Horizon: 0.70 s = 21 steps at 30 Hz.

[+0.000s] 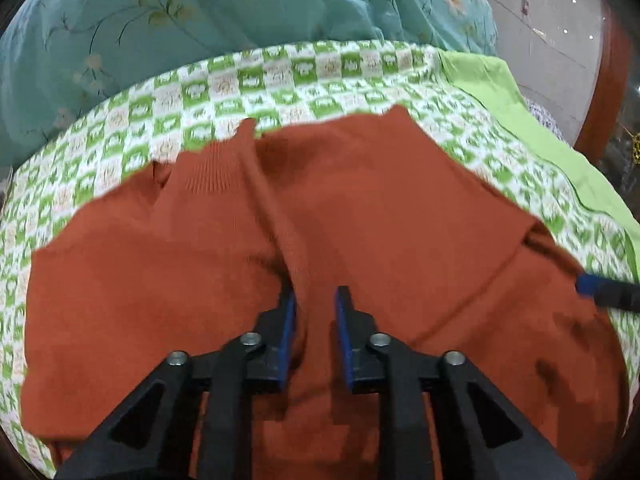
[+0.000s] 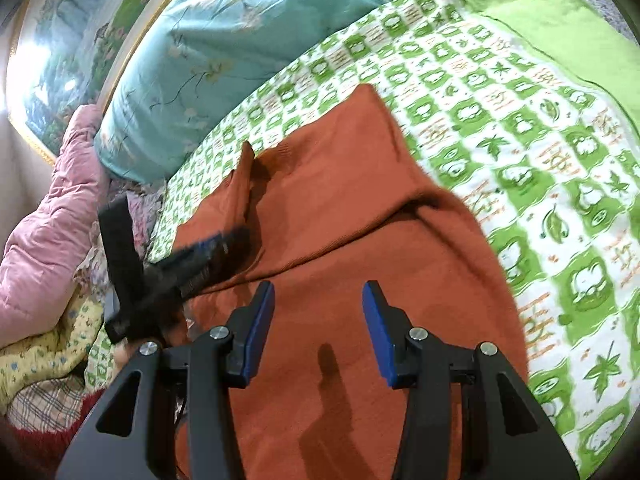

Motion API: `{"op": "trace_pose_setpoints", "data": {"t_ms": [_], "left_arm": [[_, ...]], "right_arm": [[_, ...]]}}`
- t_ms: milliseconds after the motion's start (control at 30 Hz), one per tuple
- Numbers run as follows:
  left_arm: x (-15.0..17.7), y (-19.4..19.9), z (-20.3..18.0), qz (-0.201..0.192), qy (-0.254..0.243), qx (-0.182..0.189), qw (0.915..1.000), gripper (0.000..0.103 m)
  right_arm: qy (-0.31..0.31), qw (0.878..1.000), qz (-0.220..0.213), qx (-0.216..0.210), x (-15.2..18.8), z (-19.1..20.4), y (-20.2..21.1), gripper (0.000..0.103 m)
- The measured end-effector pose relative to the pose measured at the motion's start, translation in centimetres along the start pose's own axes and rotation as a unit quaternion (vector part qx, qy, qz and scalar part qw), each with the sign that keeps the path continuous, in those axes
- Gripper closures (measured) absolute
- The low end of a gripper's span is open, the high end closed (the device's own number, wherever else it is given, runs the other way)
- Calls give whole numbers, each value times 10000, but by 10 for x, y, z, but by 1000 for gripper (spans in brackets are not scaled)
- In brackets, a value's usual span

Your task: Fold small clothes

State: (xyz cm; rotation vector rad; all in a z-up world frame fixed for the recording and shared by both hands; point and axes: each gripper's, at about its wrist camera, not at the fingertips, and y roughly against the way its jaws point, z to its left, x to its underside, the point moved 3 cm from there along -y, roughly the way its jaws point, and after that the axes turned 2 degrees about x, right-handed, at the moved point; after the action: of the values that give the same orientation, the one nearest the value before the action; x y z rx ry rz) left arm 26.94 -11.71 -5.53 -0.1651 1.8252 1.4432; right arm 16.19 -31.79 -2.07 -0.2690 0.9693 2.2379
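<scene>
A rust-orange knit sweater (image 1: 380, 216) lies spread on the green-and-white checked bed cover (image 1: 280, 92), partly folded over itself, with a ribbed sleeve (image 1: 216, 176) laid across its middle. My left gripper (image 1: 316, 296) hovers low over it. Its jaws stand a little apart, and a ridge of the sleeve's fabric runs between them, close to the left pad and clear of the right one. In the right wrist view this gripper (image 2: 212, 244) shows blurred at the sweater's (image 2: 340, 208) left edge. My right gripper (image 2: 318, 292) is open above the sweater's near part with nothing between its pads. One of its fingertips (image 1: 588, 284) shows at the sweater's right edge.
A teal flowered duvet (image 1: 180, 20) is bunched along the far side of the cover. A lime-green sheet border (image 2: 560, 20) runs along the right. A pink quilted garment (image 2: 56, 220) and other fabrics pile up at the left, below a framed picture (image 2: 68, 52). A wooden bed frame (image 1: 608, 92) stands far right.
</scene>
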Motion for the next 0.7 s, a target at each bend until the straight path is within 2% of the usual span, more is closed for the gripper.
{"op": "trace_pose_setpoints", "data": {"t_ms": [67, 167, 300, 433, 533, 700], "left_arm": [[12, 10, 7, 29, 24, -22, 10000, 65], [30, 33, 22, -6, 116, -155, 9998, 61], [57, 66, 65, -42, 547, -572, 9969, 54], [86, 94, 126, -44, 1250, -1363, 9827, 53], [100, 101, 169, 30, 1734, -1669, 9706, 53], [98, 87, 202, 132, 2066, -1678, 9638, 53]], "right_arm": [[28, 10000, 26, 4, -6, 3, -6, 56], [179, 9997, 75, -136, -21, 17, -23, 54], [354, 9983, 184, -420, -50, 43, -63, 51], [467, 9956, 465, -665, -76, 70, -120, 51], [633, 9944, 623, -570, -90, 86, -162, 51], [693, 9931, 862, -400, -102, 99, -212, 52]]}}
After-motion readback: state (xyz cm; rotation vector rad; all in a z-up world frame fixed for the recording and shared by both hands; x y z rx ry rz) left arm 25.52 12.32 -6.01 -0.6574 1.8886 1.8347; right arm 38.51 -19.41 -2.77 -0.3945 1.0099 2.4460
